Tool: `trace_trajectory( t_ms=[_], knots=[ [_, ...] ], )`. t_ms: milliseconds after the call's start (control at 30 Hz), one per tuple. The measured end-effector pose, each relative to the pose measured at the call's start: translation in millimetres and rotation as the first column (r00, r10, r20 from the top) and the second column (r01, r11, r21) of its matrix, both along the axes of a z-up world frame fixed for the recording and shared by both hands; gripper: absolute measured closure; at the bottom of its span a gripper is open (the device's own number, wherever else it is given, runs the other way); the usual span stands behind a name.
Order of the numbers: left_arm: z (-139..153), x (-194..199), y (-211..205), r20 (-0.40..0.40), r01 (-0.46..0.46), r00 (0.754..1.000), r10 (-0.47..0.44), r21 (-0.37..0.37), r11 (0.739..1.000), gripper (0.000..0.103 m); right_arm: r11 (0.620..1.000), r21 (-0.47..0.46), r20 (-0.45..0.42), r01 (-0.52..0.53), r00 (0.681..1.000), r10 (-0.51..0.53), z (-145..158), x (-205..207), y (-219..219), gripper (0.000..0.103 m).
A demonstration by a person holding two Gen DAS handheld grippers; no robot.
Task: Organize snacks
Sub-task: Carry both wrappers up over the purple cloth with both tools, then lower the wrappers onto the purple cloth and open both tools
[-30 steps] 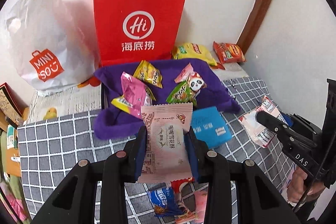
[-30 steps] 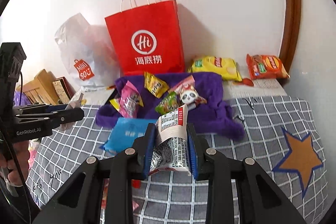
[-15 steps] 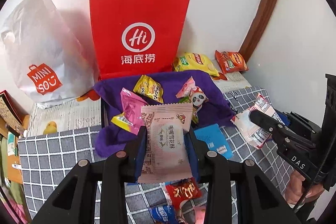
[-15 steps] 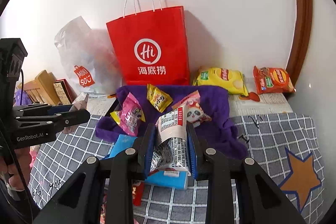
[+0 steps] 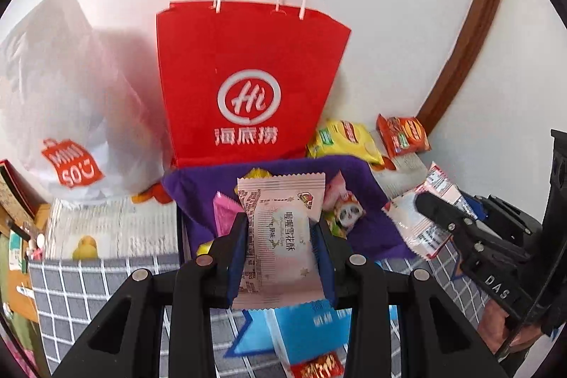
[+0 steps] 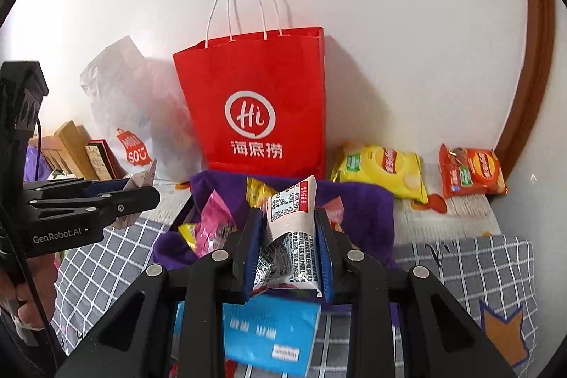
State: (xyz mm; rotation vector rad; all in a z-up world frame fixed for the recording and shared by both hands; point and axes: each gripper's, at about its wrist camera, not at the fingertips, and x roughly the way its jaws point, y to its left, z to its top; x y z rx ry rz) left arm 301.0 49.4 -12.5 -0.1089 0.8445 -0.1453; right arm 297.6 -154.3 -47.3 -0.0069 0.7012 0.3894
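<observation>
Our left gripper (image 5: 280, 257) is clamped on a pale pink snack packet (image 5: 280, 236), a flat sealed pouch with crimped ends, dark print down its face and a small red emblem near the top; it stands upright between the blue pads, above the near edge of the purple bin (image 5: 368, 179). Our right gripper (image 6: 287, 254) grips a white snack packet (image 6: 288, 232), crumpled at the waist, covered in fine black print with a red band along its upper end, also held over the bin's near side.

The purple bin, soft-walled and open on top, contains a bright pink packet (image 6: 212, 222), a yellow packet (image 6: 257, 190) and a panda-faced packet (image 5: 345, 213). Behind it a red paper bag (image 6: 258, 101) with white handles stands upright against the wall, and a white plastic bag (image 5: 71, 108) slumps to its left. A yellow chip bag (image 6: 382, 169) and an orange chip bag (image 6: 471, 172) lie to the bin's right. A blue packet (image 6: 269, 332) lies on the checked cloth (image 6: 478, 268) below our grippers.
</observation>
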Motion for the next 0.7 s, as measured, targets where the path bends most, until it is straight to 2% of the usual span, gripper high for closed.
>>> trace_trajectory(
  t_ms=[200,333,500,700],
  knots=[
    [7.6,27.0,3.8,0.036,-0.021,0.999,0.02,0.028,0.999,0.069,1.0,-0.002,0.003,-0.002,1.0,0.002,3.8,33.1,9.6,0.074],
    [-3.3,39.6,12.2,0.027,-0.035,0.999,0.035,0.01,0.999,0.069,1.0,-0.002,0.005,-0.012,1.0,0.012,0.8,51.8,16.8,0.074],
    [-27.2,53.3,20.3,-0.026,-0.035,0.999,0.035,-0.003,0.999,0.069,0.999,0.006,-0.027,-0.033,0.999,0.033,-20.6,71.7,20.4,0.074],
    [-39.5,61.9,31.1,-0.058,-0.061,0.996,0.06,-0.007,0.998,0.069,0.999,-0.017,-0.103,-0.046,0.994,0.044,-48.7,93.5,14.1,0.074]
  ],
)
